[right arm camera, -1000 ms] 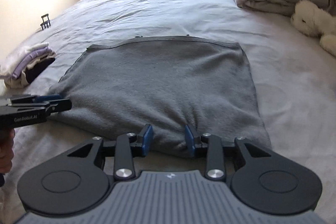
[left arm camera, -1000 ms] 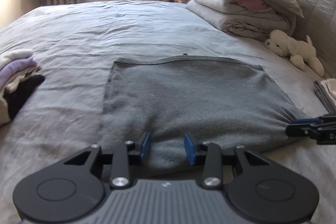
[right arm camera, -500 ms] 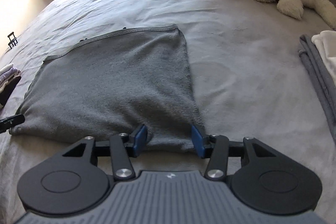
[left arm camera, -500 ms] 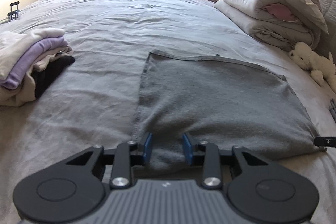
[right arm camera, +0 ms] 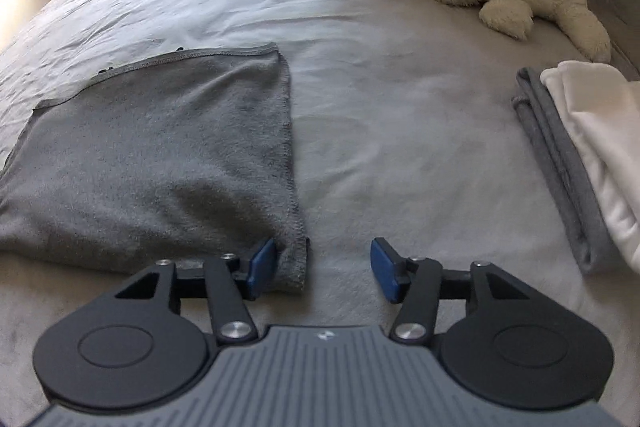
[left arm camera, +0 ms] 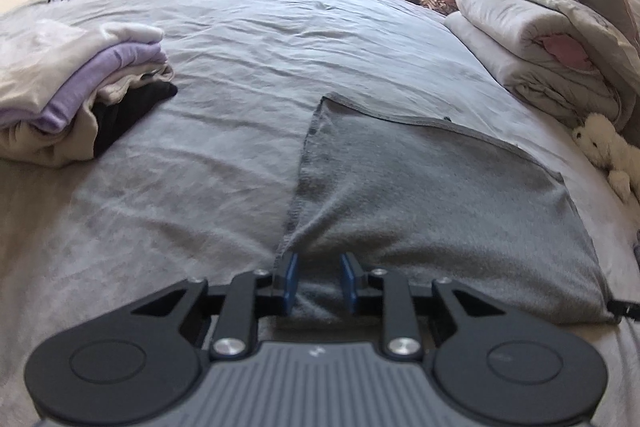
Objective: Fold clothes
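Closing in on the near left corner of the flat, dark grey fleece garment [left arm camera: 432, 203], the left hand-held gripper [left arm camera: 319, 281] has just been narrowing its blue pads with cloth bunched between them; whether they pinch yet I cannot tell. The garment lies spread on the pale grey bed [left arm camera: 248, 39].

Over to the right wrist view: the right hand-held gripper [right arm camera: 323, 267] has just been opening, pads wide, the garment's near right corner just inside one pad, unheld. Next, I judge, it must close there before both lift the hem away.

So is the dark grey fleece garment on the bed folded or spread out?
Folded: the dark grey fleece garment lies as a flat doubled rectangle.
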Demonstrator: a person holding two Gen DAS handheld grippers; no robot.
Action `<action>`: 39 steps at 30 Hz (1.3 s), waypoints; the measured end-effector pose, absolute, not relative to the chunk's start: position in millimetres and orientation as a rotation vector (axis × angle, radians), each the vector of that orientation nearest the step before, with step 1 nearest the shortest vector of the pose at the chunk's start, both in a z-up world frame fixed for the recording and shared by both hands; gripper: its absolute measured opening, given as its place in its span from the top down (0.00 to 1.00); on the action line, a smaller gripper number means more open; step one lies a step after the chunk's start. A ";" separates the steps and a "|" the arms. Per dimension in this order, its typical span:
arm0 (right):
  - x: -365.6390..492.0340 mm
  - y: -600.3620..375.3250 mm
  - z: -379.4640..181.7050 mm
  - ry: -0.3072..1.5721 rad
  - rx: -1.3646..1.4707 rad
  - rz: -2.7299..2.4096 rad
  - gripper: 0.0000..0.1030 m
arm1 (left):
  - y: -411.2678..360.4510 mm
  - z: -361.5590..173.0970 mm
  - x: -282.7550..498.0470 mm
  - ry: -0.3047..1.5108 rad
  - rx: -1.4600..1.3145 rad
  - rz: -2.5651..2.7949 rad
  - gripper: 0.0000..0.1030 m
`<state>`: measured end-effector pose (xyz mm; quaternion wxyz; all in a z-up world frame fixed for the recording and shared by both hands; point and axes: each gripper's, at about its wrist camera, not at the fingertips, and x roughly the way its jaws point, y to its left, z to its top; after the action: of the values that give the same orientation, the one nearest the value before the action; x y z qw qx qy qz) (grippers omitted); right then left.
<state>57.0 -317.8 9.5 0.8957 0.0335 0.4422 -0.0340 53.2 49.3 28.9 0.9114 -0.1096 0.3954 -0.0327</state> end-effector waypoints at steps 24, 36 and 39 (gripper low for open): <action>57.4 -305.1 15.2 0.916 0.036 -0.111 0.47 | 59.1 33.8 56.3 0.871 -0.209 0.023 0.71; 47.4 -265.8 31.5 0.746 -0.110 -0.049 0.47 | 46.6 56.3 47.4 0.739 -0.096 0.042 0.70; 46.3 -245.6 32.4 0.721 -0.119 0.011 0.47 | 31.8 61.6 39.1 0.682 -0.064 -0.039 0.69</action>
<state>46.3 -245.6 32.4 0.9341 -0.0580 0.3523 0.0056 39.1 31.8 61.6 0.9417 -0.0316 0.3345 -0.0190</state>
